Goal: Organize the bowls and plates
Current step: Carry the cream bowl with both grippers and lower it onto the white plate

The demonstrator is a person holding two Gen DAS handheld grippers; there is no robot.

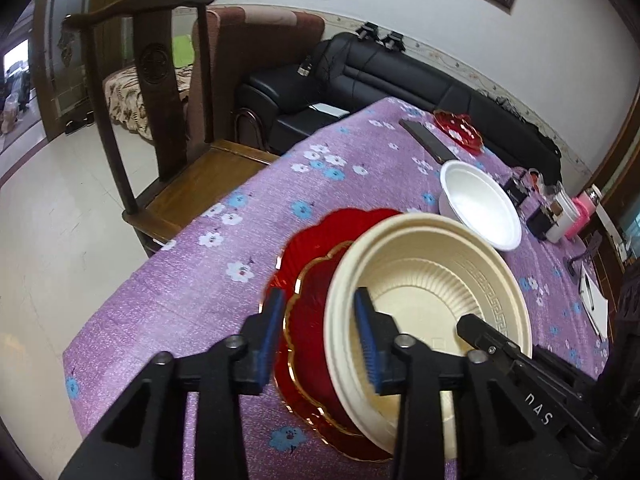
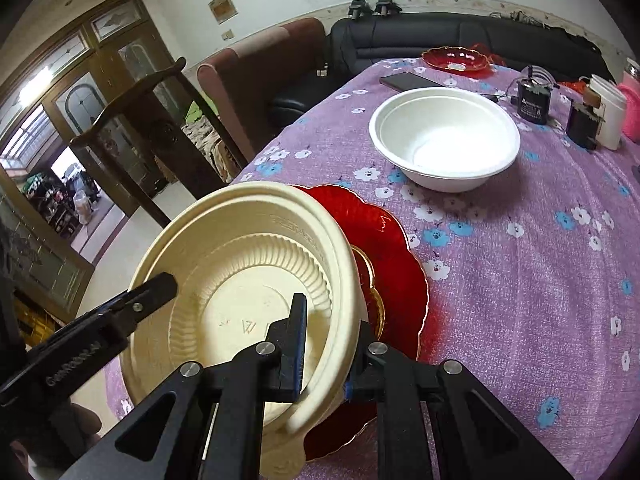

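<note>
A cream ribbed bowl (image 1: 432,292) (image 2: 244,280) is tilted over red gold-rimmed scalloped plates (image 1: 316,268) (image 2: 384,248) on the purple flowered tablecloth. My left gripper (image 1: 320,336) straddles the bowl's near rim, one finger inside and one outside, with a gap between the pads. My right gripper (image 2: 324,344) is closed on the bowl's opposite rim, one finger inside and one outside. Each gripper shows in the other's view, the right (image 1: 492,340) and the left (image 2: 132,304). A white bowl (image 1: 480,204) (image 2: 444,140) sits further back. A small red dish (image 1: 458,130) (image 2: 456,60) stands at the far end.
A dark phone (image 1: 428,140) (image 2: 408,80) lies near the small red dish. Black boxes, a white cup (image 2: 608,112) and a pink item stand at the far right. A wooden chair (image 1: 160,128) stands by the table's left edge, a black sofa (image 1: 400,76) behind.
</note>
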